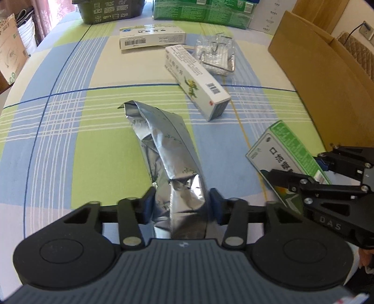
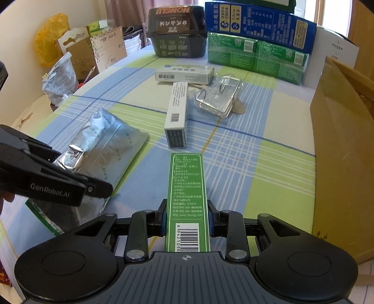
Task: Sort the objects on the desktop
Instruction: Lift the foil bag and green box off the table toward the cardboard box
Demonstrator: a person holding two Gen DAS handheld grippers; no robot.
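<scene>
My left gripper [image 1: 181,205] has its jaws pinching the near end of a crumpled silver foil pouch [image 1: 163,149], which stretches away over the checked bench [image 1: 70,131]. My right gripper [image 2: 187,221] has its jaws clamped on both sides of a green medicine box [image 2: 187,187], held out above the cloth. A long white box [image 2: 177,114] lies just beyond it, beside a bagged metal clip [image 2: 219,95].

This looks like a room in a home. A table wears a soft checked cloth [image 2: 268,159] in blue, green and cream. Pink curtains [image 2: 131,9] hang at the back. Cardboard boxes [image 2: 339,140], a yellow plastic bag [image 2: 49,35] and food packs [image 2: 254,53] are piled around, like family things.
</scene>
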